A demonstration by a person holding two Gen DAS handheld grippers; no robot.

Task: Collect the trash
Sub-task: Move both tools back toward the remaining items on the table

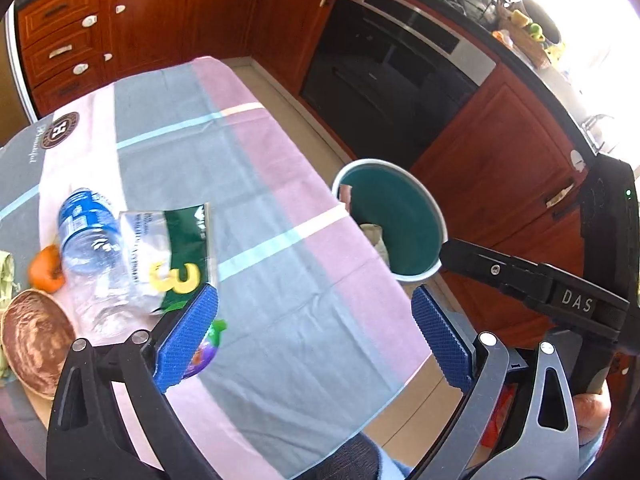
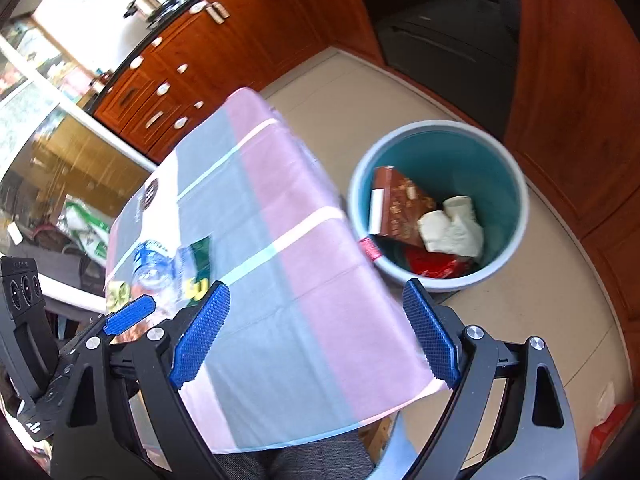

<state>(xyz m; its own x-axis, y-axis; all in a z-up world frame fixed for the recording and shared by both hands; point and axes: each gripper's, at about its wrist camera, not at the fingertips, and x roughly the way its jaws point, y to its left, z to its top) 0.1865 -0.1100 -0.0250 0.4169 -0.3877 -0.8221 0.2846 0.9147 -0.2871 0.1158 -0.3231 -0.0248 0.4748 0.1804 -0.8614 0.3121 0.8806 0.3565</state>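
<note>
A clear plastic water bottle with a blue label (image 1: 90, 248) and a green-and-clear wrapper bearing a yellow "3" (image 1: 176, 256) lie on the pink-and-grey tablecloth (image 1: 280, 280), just left of the left gripper (image 1: 316, 340). Both the left gripper and the right gripper (image 2: 316, 336) gape wide, empty. The round teal bin (image 2: 436, 204) stands beside the table, holding trash.

I have the left gripper (image 1: 316, 336) angled steeply down, its blue fingers (image 1: 186, 338) spread wide with nothing between them. My right gripper (image 2: 316, 332) tilts down likewise (fingers (image 2: 200, 334) parted and empty), just beside the left.
</note>
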